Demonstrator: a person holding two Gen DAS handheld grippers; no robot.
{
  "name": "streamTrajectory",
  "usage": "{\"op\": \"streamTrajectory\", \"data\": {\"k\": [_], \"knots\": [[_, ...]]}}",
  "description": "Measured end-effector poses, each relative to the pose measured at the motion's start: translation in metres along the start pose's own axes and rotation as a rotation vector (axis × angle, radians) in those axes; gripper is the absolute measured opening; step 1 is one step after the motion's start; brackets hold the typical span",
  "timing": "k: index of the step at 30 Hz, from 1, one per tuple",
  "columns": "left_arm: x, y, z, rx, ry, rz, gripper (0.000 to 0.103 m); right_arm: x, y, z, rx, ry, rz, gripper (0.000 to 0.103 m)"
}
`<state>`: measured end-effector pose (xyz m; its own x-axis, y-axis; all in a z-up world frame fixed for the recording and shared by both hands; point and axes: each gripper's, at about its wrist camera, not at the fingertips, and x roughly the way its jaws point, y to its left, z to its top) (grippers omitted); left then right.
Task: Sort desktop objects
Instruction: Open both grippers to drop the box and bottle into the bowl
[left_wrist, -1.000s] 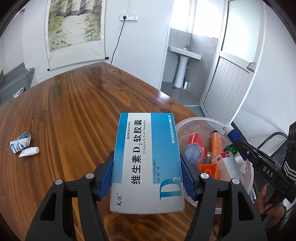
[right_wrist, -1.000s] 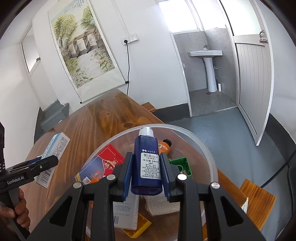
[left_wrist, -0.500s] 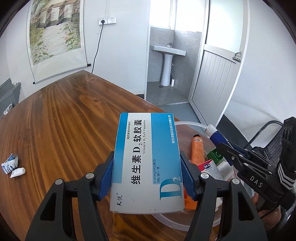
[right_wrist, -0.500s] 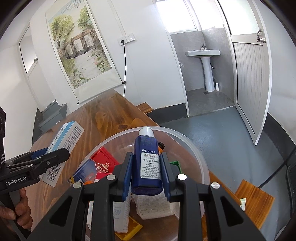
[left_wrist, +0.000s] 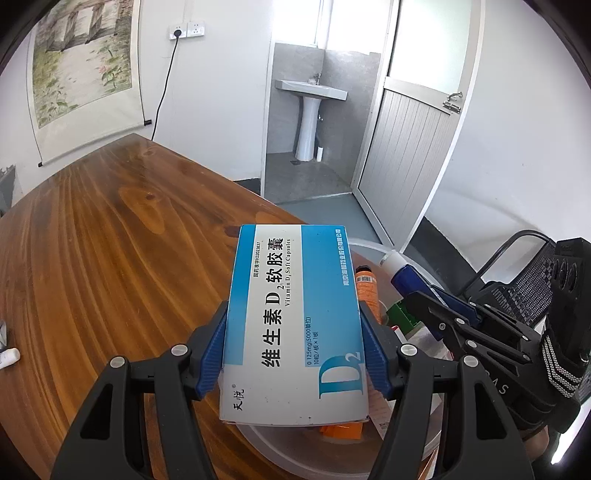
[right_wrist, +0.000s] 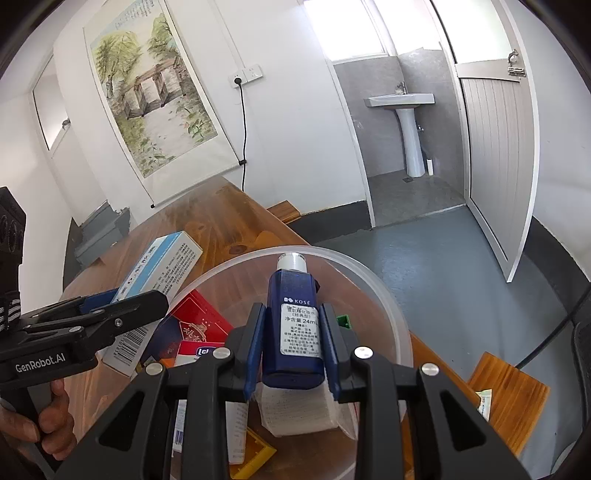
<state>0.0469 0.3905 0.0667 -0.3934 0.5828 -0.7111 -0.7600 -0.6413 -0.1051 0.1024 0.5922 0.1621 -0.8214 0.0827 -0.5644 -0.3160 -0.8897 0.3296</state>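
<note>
Left gripper (left_wrist: 295, 354) clamps the vitamin D2 capsule box (left_wrist: 295, 325); right gripper (right_wrist: 291, 350) clamps the blue KOSE bottle (right_wrist: 293, 325), both above the translucent bowl (right_wrist: 391, 314).

- White tube (left_wrist: 8, 357): lies on my worktop (left_wrist: 110, 258), cut off by the left edge of my left view; label unreadable.
- Clear bowl (right_wrist: 391, 314): its near rim is hidden behind my hand-held gripper bodies in both views.
- Orange tube (left_wrist: 366, 291): lower part hidden behind the vitamin box (left_wrist: 295, 325).
- Green item (right_wrist: 344, 320): mostly hidden behind my right hand-held gripper (right_wrist: 291, 347); kind unclear.
- Yellow item (right_wrist: 255, 456): partly covered; kind unclear.
- White carton (right_wrist: 236, 424): print too small to read.
</note>
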Motion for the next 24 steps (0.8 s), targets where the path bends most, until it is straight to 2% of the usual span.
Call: {"op": "streamTrajectory", "data": {"k": [8,11,13,15,17,24], "knots": [[0.011,-0.001,0.004,-0.022,0.018,-0.095,0.068,0.003,-0.001,-0.001,0.001,0.014,-0.009,0.033],[0.013,0.001,0.003,-0.042,0.028,-0.110,0.069,0.003,0.000,0.000,0.009,0.010,-0.021,0.033],[0.009,0.005,0.003,-0.057,0.013,-0.116,0.074,0.001,-0.001,0.001,0.017,0.004,-0.015,0.036],[0.004,0.008,0.004,-0.074,-0.007,-0.125,0.074,-0.002,-0.002,0.001,0.027,-0.006,-0.012,0.046],[-0.003,0.012,0.004,-0.086,-0.026,-0.139,0.074,-0.004,-0.001,0.002,0.025,-0.014,-0.017,0.047],[-0.019,0.029,0.000,-0.134,-0.064,-0.105,0.074,-0.008,0.008,0.002,0.010,-0.021,-0.011,0.047]]}}
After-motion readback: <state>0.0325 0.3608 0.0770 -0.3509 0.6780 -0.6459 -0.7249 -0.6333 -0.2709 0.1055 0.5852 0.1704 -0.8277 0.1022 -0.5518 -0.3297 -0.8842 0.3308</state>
